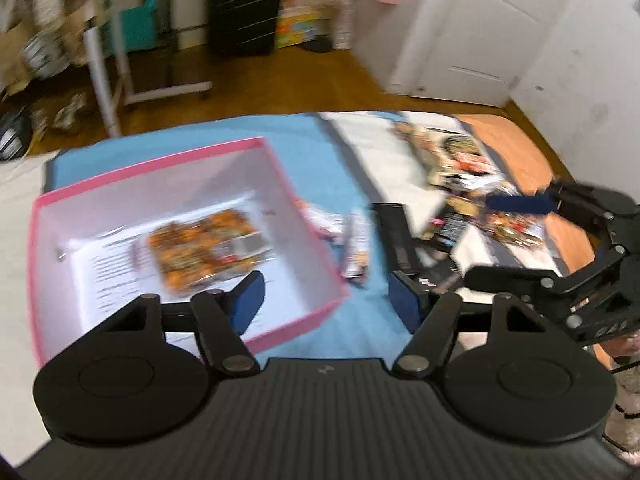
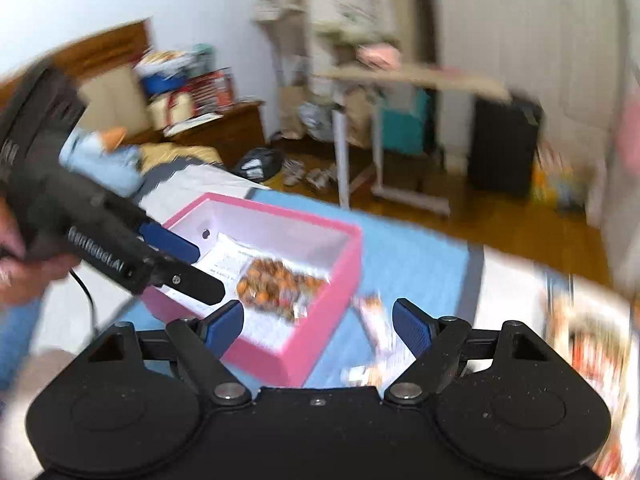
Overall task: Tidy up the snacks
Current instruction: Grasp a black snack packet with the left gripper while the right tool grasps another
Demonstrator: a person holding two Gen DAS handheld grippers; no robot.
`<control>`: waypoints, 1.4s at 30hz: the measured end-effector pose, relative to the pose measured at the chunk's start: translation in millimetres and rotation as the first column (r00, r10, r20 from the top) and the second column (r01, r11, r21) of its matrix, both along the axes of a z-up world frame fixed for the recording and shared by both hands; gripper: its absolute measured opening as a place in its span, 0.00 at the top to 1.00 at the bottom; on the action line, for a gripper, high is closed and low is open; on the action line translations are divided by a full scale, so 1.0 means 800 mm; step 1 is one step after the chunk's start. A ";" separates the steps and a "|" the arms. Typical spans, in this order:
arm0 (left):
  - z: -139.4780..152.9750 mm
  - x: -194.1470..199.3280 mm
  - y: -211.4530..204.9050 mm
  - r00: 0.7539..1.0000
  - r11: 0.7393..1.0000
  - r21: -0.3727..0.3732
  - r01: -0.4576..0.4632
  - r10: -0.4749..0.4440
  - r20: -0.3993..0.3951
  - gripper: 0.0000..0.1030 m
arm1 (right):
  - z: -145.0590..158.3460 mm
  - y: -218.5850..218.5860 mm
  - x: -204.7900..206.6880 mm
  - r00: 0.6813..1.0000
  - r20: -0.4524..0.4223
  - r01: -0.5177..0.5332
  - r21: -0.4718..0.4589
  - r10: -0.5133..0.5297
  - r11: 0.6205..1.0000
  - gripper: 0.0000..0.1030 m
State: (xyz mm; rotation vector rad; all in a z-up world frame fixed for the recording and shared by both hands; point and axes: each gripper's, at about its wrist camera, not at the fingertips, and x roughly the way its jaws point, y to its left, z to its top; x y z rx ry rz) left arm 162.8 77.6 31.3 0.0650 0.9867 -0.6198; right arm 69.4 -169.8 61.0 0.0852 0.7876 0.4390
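Inside the pink box, one orange snack packet is lying flat; more snacks are waiting beside it. Both the left gripper and right gripper are standing apart, empty. Packets are likely handling light, crinkly, slippery; pinch at an edge seam.

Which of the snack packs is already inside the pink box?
Only the clear pack of orange snacks lies in the pink box, on a printed sheet. The other packs, like the small one beside the box, remain outside on the bed.
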 end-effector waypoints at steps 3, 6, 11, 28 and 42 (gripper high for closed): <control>-0.009 -0.014 -0.044 0.996 0.996 -0.007 0.091 -0.091 0.011 0.44 | -0.016 -0.036 -0.023 0.999 -0.038 0.022 0.069 -0.019 0.997 0.17; -0.029 -0.020 -0.091 0.988 0.988 -0.009 0.156 -0.156 -0.013 0.46 | -0.047 -0.054 -0.035 0.995 -0.084 0.050 0.061 -0.045 0.997 0.17; -0.091 -0.012 -0.153 0.976 0.979 0.000 0.206 -0.205 -0.074 0.52 | -0.123 -0.055 -0.043 0.972 -0.229 0.073 0.077 -0.054 0.994 0.17; -0.204 0.017 -0.187 0.929 0.989 -0.060 0.136 -0.148 -0.339 0.53 | -0.219 -0.062 -0.039 0.958 -0.213 0.192 -0.015 -0.190 0.981 0.14; -0.176 0.030 -0.215 0.989 0.997 -0.007 0.077 -0.077 -0.126 0.53 | -0.227 -0.086 -0.021 0.883 -0.179 0.432 -0.056 -0.435 0.900 0.01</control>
